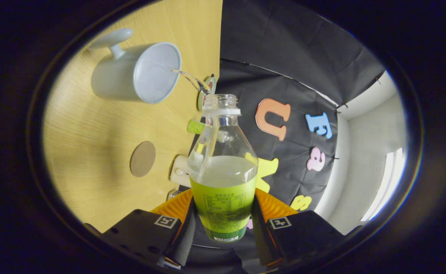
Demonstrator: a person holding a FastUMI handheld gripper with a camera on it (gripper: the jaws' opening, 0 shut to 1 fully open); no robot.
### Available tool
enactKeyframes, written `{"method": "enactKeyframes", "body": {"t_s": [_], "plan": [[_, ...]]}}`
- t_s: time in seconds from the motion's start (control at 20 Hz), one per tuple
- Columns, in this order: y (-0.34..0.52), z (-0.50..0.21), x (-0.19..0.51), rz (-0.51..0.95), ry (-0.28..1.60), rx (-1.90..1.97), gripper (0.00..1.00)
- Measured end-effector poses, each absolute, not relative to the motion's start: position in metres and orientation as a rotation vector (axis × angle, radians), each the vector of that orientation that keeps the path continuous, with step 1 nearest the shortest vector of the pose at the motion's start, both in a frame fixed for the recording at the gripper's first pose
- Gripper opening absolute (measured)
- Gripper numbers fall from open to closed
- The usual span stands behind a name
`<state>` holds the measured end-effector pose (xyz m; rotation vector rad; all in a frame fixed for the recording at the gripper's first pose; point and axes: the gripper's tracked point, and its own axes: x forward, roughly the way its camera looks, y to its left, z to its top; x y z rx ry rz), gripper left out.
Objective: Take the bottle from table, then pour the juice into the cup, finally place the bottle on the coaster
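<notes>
Over table [93, 129], tool-gripped [223, 222] bottle [223, 167] streaming into cup [139, 74]

Hand-held gripper [223, 219] rolled onto its side relative to the bench [93, 152], both fingers [186, 232] clamped on the lower labelled body of the bottle [223, 179], one finger on either side, bottle neck pointing forward beyond the fingertips

A: What is being seen on the gripper [223, 219]?
B: Two black blocky housings are being shown, each being marked by a square black-and-white tag. Ribbed, wedge-shaped fingers [175, 205] are being noted; a textured strip is being seen on one.
</notes>
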<state>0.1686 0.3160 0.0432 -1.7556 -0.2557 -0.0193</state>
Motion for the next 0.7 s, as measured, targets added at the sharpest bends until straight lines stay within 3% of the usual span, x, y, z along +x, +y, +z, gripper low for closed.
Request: {"method": "enactKeyframes", "body": {"t_s": [0.7], "plan": [[0.3192, 0.0478, 0.1677, -0.013, -0.261, -1.817, 0.73]]}}
